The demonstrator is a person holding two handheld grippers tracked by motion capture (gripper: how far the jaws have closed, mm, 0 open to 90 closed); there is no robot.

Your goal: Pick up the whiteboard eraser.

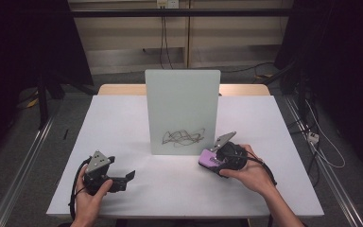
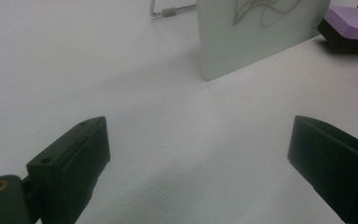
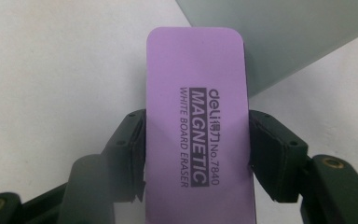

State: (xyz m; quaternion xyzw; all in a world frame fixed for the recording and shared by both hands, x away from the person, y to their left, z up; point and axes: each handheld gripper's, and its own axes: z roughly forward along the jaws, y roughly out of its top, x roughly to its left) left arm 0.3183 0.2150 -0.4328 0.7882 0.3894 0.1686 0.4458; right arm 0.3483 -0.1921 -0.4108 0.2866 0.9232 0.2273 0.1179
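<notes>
Your right gripper (image 3: 196, 154) clamps the purple eraser (image 3: 198, 116) near the table's (image 1: 123, 123) front edge, beside the scribbled whiteboard (image 1: 182, 109), while your left gripper (image 2: 200, 163) gapes empty; pressing hard could topple the upright board.

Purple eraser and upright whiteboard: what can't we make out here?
- Purple rectangular whiteboard eraser: wiping face, right gripper view; turned away. Near end cut by the bottom edge.
- Upright pale whiteboard: stand, high view; board hides it. Top cut off in left gripper view.
- Black scribble: too small to read, high view.
</notes>
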